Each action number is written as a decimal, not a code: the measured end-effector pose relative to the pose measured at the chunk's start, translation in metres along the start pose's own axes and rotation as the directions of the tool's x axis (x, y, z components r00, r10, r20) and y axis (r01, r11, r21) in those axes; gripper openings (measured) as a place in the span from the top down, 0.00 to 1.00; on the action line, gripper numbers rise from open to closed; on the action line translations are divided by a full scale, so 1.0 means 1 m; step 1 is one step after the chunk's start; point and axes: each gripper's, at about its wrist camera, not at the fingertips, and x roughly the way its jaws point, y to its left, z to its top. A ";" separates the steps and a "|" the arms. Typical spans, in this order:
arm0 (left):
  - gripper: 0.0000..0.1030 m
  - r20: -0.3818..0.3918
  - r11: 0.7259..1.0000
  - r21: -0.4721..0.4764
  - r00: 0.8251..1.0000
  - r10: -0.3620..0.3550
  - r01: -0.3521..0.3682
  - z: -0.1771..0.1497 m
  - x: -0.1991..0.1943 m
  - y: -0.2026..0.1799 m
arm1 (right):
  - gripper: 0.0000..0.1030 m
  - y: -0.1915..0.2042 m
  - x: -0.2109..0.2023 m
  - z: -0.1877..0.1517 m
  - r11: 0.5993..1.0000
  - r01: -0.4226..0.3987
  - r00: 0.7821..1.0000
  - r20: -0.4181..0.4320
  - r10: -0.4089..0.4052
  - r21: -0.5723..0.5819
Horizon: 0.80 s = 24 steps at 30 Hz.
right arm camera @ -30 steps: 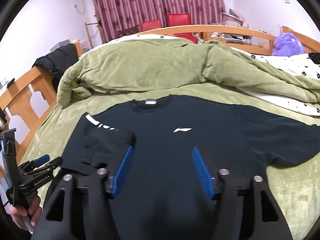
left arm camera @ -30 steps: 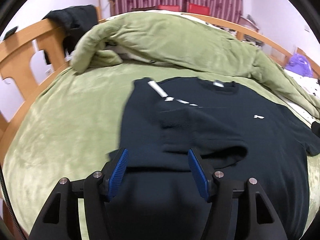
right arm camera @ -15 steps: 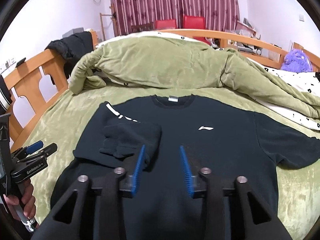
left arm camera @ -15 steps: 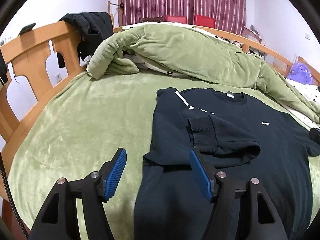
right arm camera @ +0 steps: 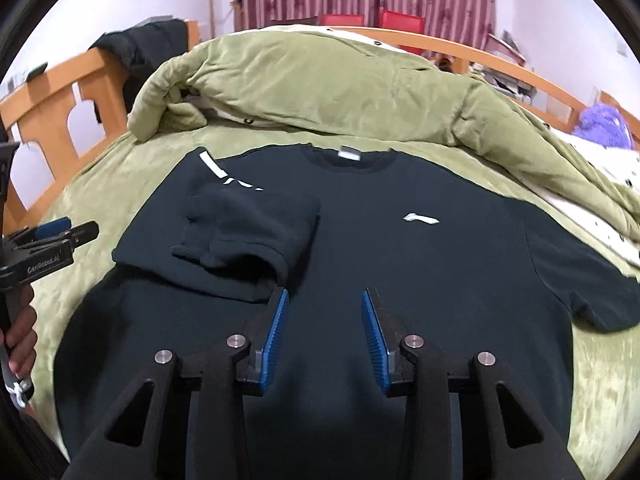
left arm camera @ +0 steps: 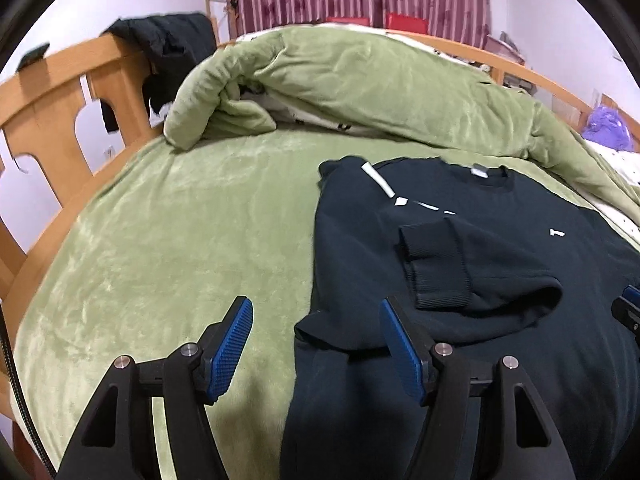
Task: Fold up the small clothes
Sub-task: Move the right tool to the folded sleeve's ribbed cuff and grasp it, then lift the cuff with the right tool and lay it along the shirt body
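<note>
One sleeve (right arm camera: 248,232) of the dark sweatshirt (right arm camera: 392,264) on the bed (left arm camera: 168,240) lies folded inward, so, both grippers' fingers (right arm camera: 276,332) open and empty, the far sleeve (right arm camera: 584,280) probably wants pinching at its cuff.

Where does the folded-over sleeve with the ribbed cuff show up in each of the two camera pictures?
Left wrist view: the folded sleeve lies right of centre on the black sweatshirt, just beyond the left gripper.
Right wrist view: the folded sleeve lies left of centre, beyond the right gripper.
Shared landmark: the white neck label at the collar.
</note>
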 end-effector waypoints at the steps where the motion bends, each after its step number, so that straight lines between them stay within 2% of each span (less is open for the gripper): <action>1: 0.38 -0.013 1.000 -0.015 1.000 -0.013 0.013 0.002 0.004 0.003 | 0.64 0.004 0.005 0.003 1.000 -0.006 1.000 0.003 0.006 -0.007; 4: 0.38 -0.022 0.998 -0.050 0.999 -0.043 0.042 0.007 0.013 0.011 | 0.60 0.021 0.025 0.015 0.998 -0.052 0.999 0.014 0.052 -0.031; 10: 0.38 -0.043 0.994 -0.108 0.999 -0.022 0.018 0.008 0.029 0.029 | 0.44 0.062 0.068 0.032 0.982 -0.140 0.990 0.010 0.143 -0.124; 12: 0.38 -0.057 0.993 -0.118 0.998 -0.023 0.016 0.008 0.033 0.034 | 0.39 0.072 0.087 0.034 0.976 -0.173 0.985 -0.006 0.174 -0.132; 14: 0.38 -0.066 0.992 -0.125 0.998 -0.017 0.008 0.007 0.035 0.039 | 0.37 0.076 0.107 0.033 0.973 -0.202 0.979 -0.037 0.199 -0.116; 17: 0.38 -0.070 0.990 -0.139 0.997 -0.012 0.002 0.008 0.038 0.044 | 0.34 0.081 0.139 0.026 0.972 -0.207 0.974 -0.117 0.194 -0.108; 21: 0.38 -0.070 0.991 -0.133 0.997 -0.017 0.008 0.009 0.037 0.044 | 0.15 0.091 0.152 0.022 0.964 -0.223 0.968 -0.154 0.200 -0.147; 24: 0.38 -0.070 0.994 -0.112 0.997 -0.023 0.015 0.008 0.037 0.040 | 0.13 0.102 0.155 0.019 0.961 -0.187 0.975 -0.158 0.157 -0.204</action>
